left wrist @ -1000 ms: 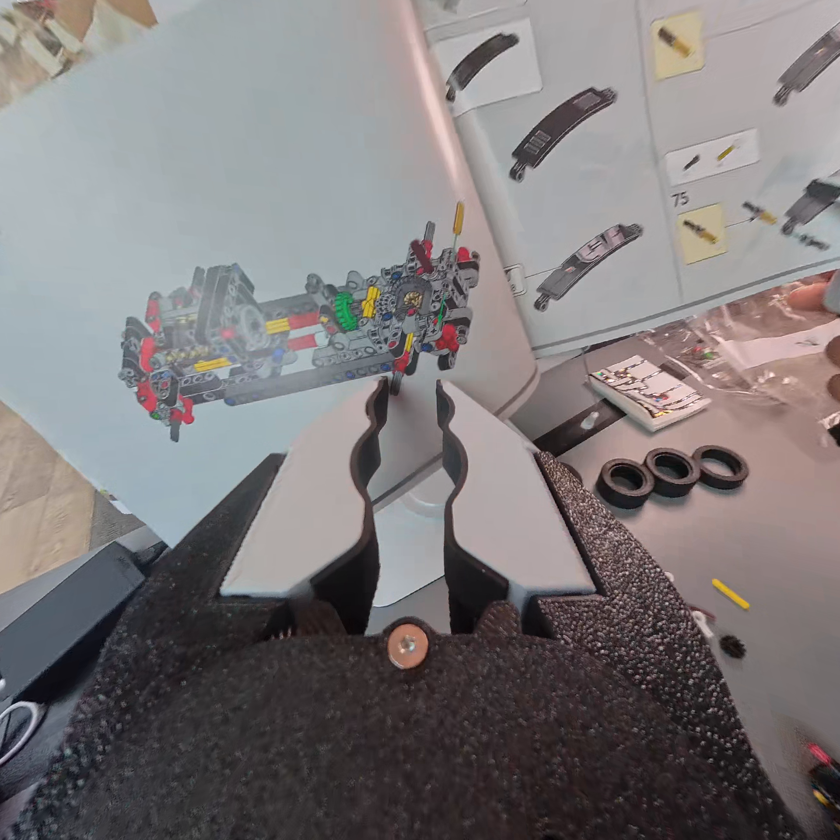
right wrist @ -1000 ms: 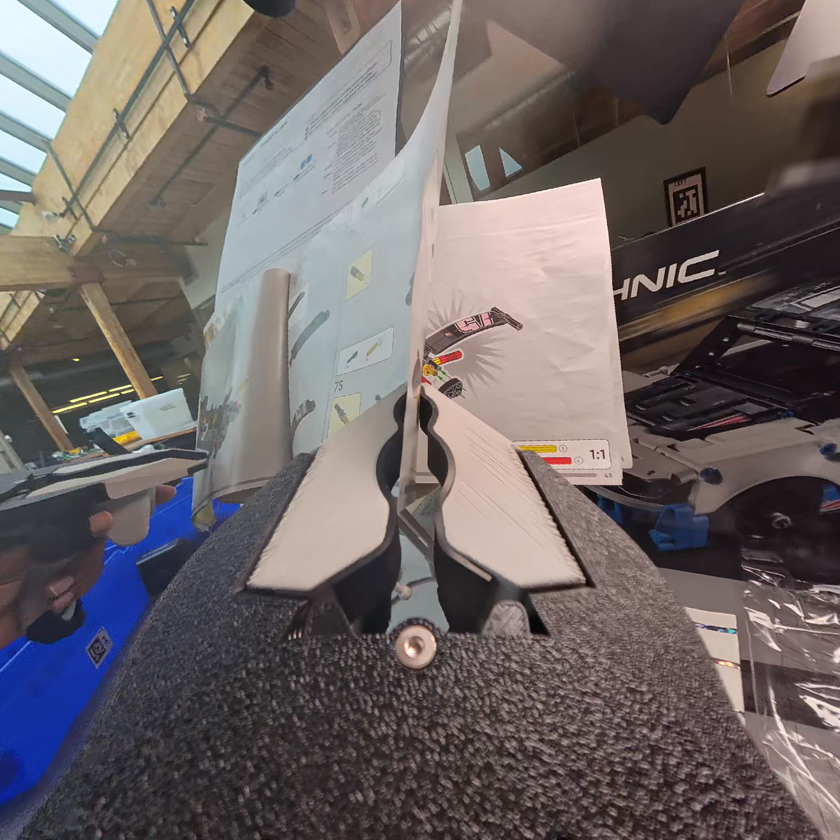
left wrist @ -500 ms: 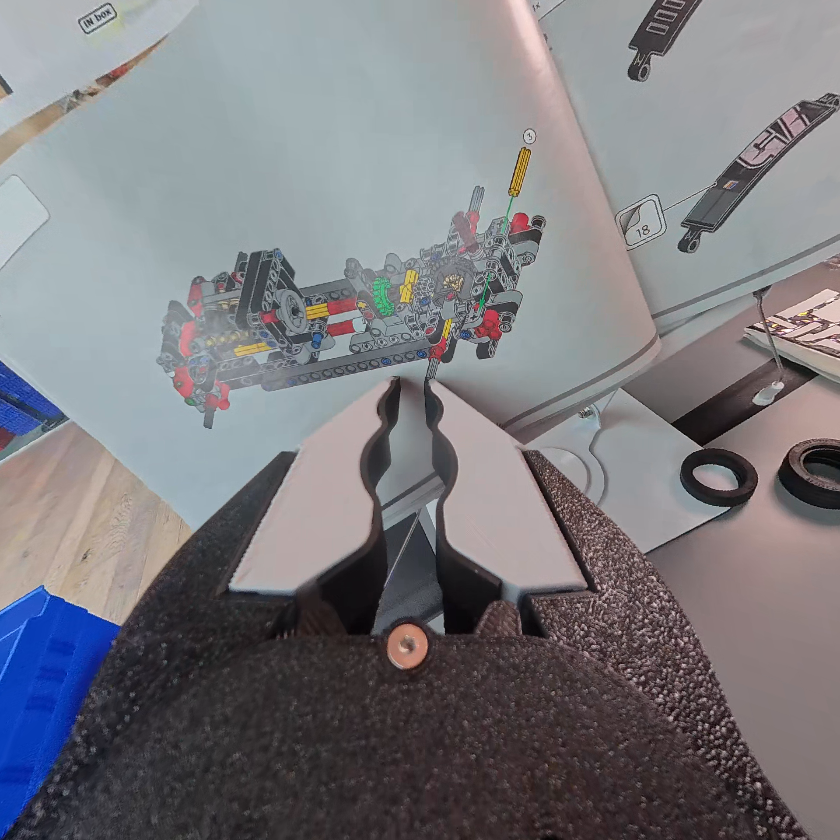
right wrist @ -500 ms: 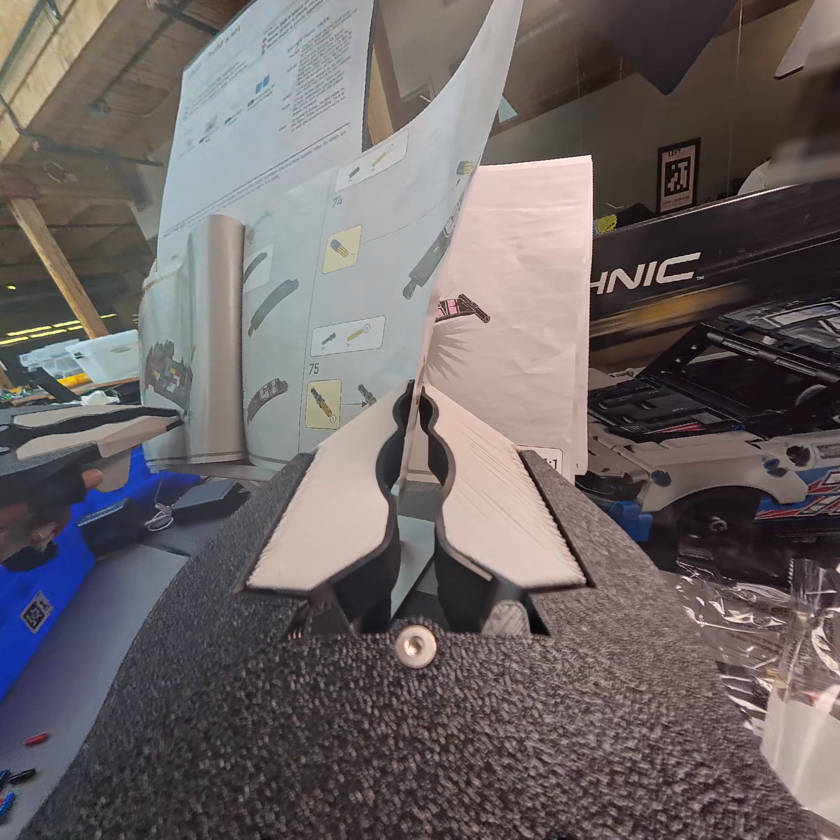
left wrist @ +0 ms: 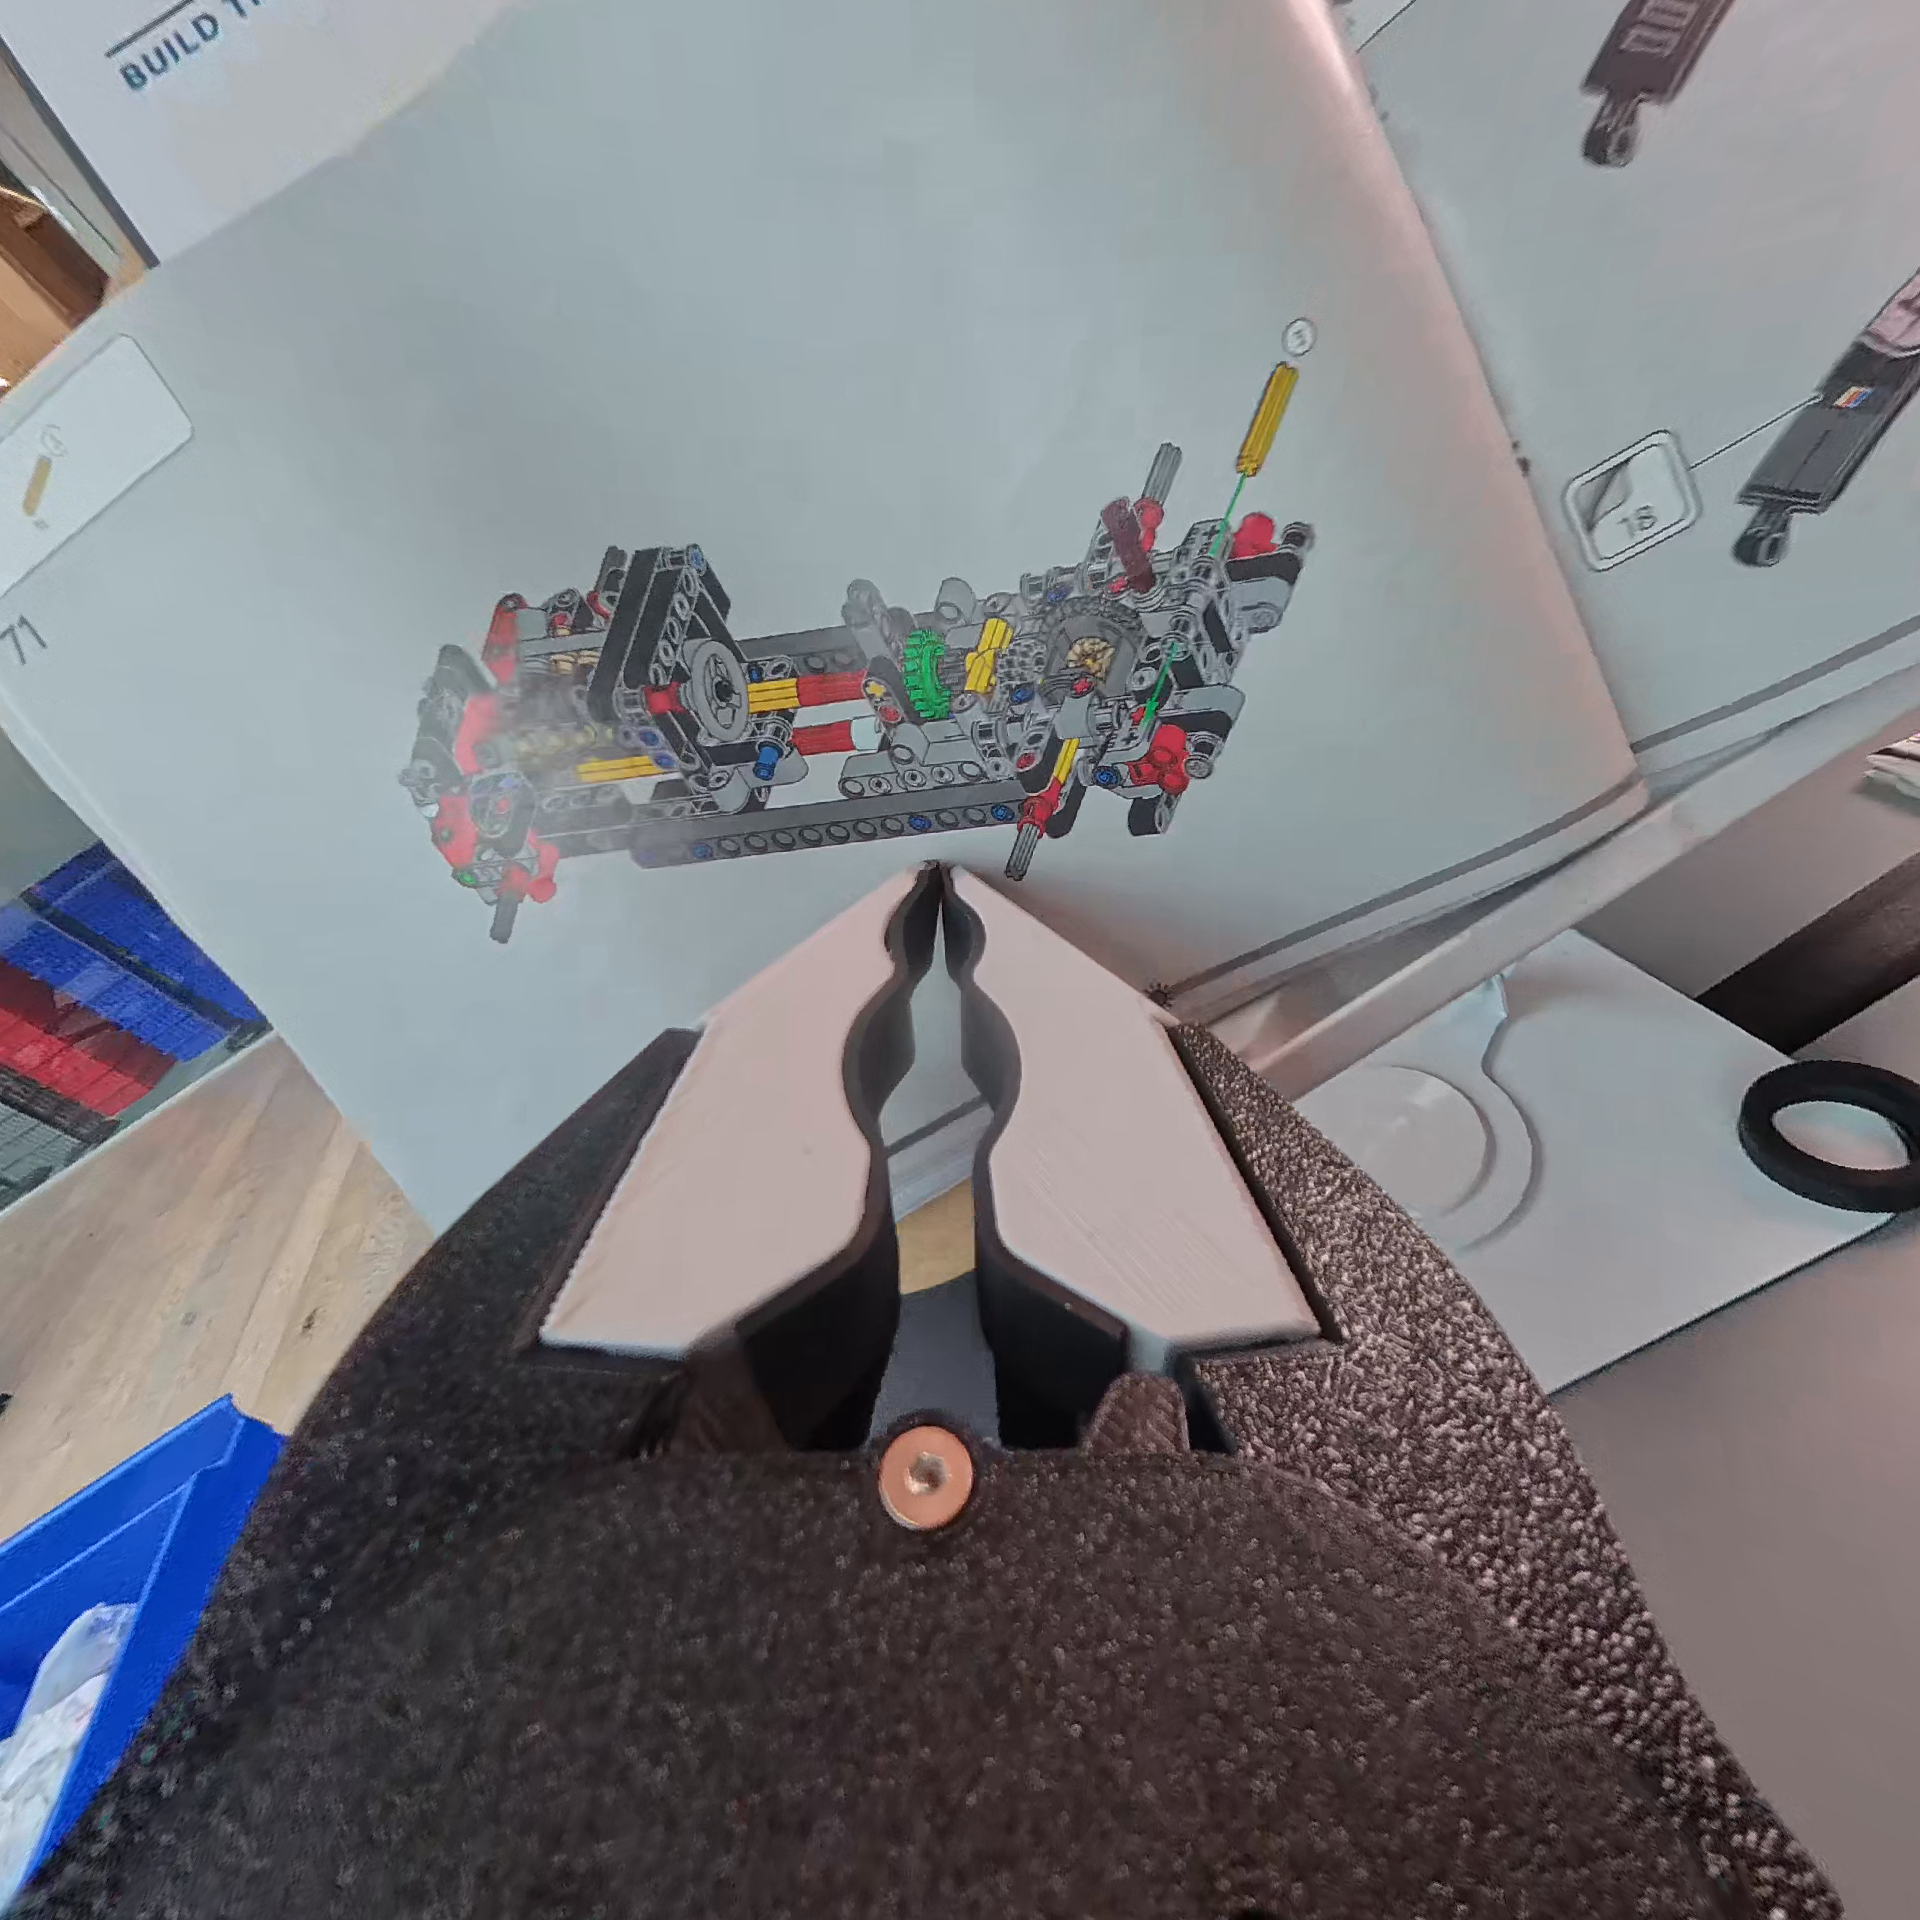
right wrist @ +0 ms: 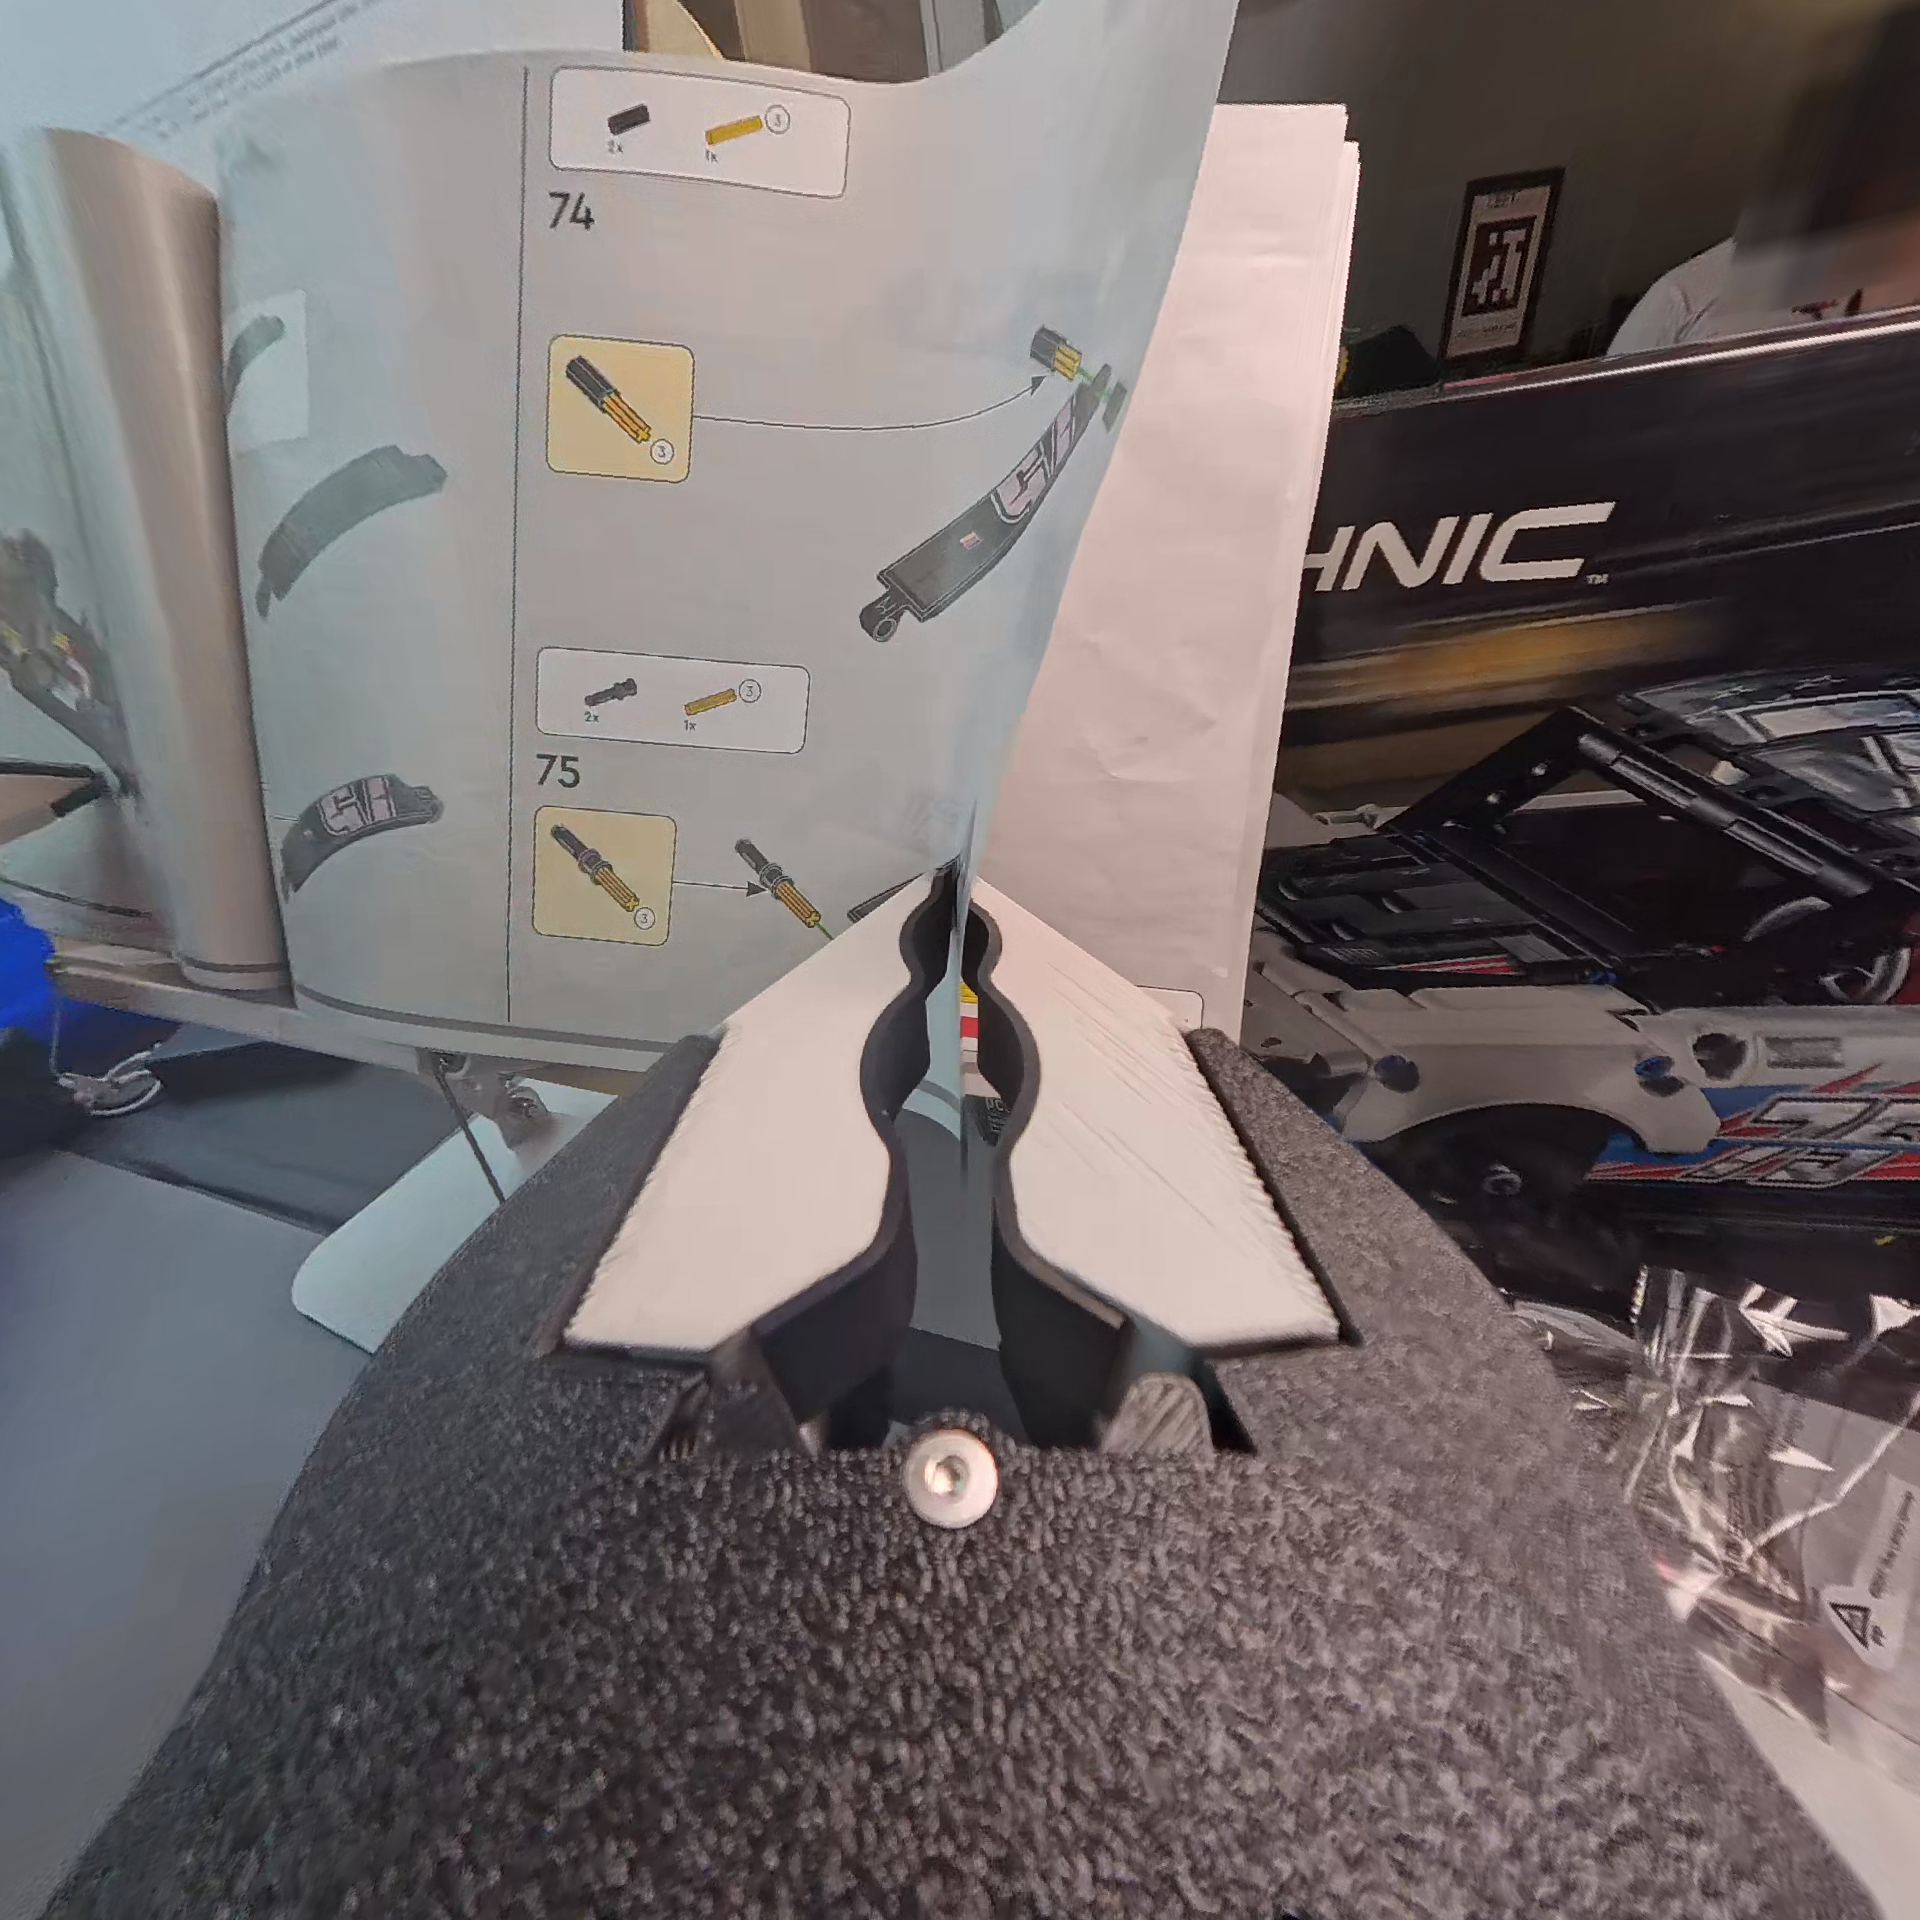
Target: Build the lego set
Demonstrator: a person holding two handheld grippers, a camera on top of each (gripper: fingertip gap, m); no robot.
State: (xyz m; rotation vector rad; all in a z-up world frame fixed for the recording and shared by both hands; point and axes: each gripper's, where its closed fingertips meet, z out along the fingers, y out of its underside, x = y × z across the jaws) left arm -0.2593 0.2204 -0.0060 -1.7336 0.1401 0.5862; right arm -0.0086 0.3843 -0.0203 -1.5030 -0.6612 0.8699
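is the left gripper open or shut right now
Shut: in the left wrist view the left gripper has its fingertips meeting with nothing visibly between them, in front of the instruction page.

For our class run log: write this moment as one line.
right hand-held gripper: shut on instruction page | left hand-held gripper: shut, empty | black tyre: on table

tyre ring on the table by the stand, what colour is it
Black. The tyre ring shows best in the left wrist view, lying flat on the grey table.

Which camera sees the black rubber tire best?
The left wrist view: the black tire lies flat on the grey table at the right edge, partly cut off. The right wrist view shows no loose tire, only the instruction page and the box.
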